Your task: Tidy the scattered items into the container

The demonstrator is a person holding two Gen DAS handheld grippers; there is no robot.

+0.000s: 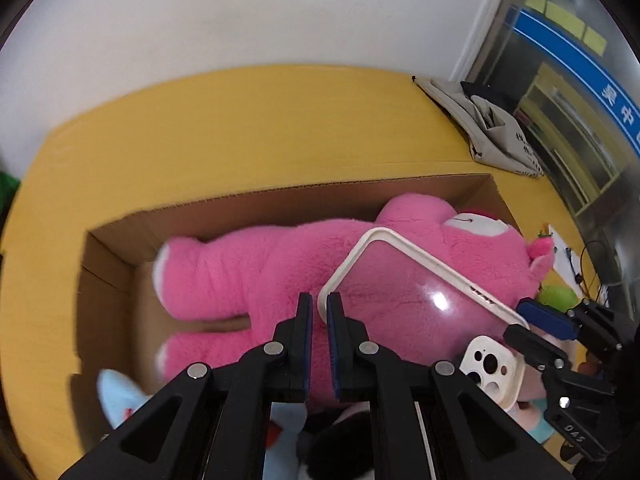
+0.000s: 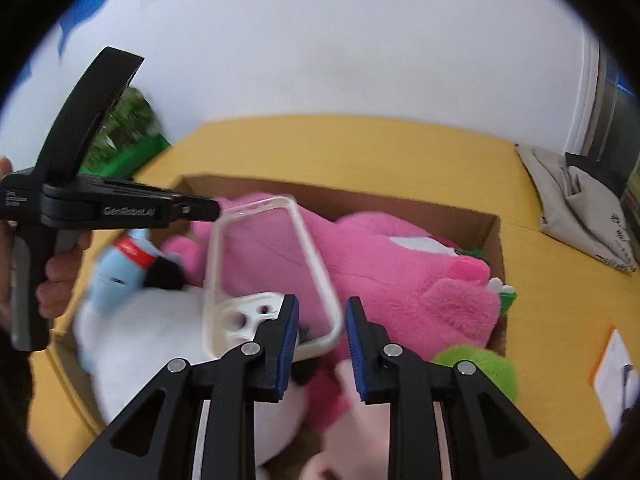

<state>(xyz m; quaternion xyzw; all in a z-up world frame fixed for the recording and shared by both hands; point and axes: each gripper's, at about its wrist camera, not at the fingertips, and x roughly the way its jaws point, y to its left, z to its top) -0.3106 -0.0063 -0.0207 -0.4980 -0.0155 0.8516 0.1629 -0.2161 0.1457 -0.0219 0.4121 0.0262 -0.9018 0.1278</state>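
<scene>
A clear phone case (image 1: 408, 246) (image 2: 312, 256) with a white rim and white camera block hangs over an open cardboard box (image 1: 280, 204) (image 2: 400, 204). My left gripper (image 1: 319, 308) (image 2: 216, 210) is shut on one corner of the case. At the camera end, my right gripper (image 2: 322, 312) (image 1: 513, 320) has that end's rim between its blue pads and is shut on it. In the box lies a big pink plush (image 1: 248, 268) (image 2: 400, 272), with a blue plush (image 2: 116, 276), a white plush (image 2: 140, 340) and a green plush (image 2: 476, 364) around it.
The box stands on a yellow table (image 1: 240, 128) against a white wall. A grey cloth bag (image 1: 492, 132) (image 2: 580, 200) lies at the back right. A green plant (image 2: 132, 136) is at the back left, and papers (image 2: 616, 372) lie at the right edge. A hand (image 2: 60, 276) grips the left tool.
</scene>
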